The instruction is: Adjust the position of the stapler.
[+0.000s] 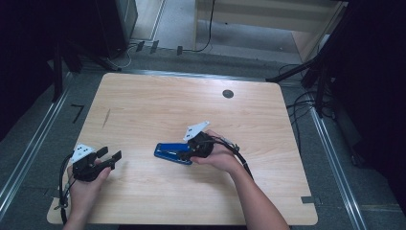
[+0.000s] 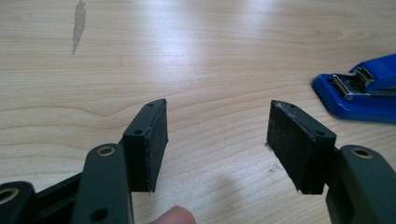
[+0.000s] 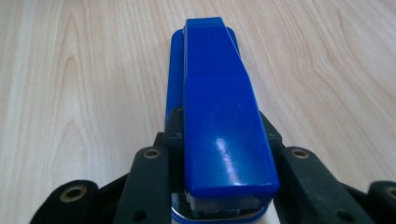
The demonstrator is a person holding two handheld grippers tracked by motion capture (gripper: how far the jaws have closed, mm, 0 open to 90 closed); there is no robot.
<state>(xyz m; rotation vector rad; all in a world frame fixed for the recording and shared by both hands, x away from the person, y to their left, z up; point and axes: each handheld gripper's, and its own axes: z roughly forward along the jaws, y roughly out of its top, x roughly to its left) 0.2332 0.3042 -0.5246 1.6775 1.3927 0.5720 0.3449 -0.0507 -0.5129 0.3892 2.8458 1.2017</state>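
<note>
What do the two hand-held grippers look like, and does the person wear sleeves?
Both the left gripper and the right gripper are black, with flat rectangular pads, brass-ringed holes, a grey three-cornered plate on top and trailing black cables. The forearms are bare, no sleeves visible.

We see a bright blue stapler (image 3: 219,112) with a silvery metal strip inside, glossy on top. It lies on a pale wood-grain tabletop (image 1: 158,103) with one dark round spot and a greyish streak. Our left tool (image 1: 109,157) and right tool (image 1: 183,154) are black, with brass-coloured rivets and light grey plates.
</note>
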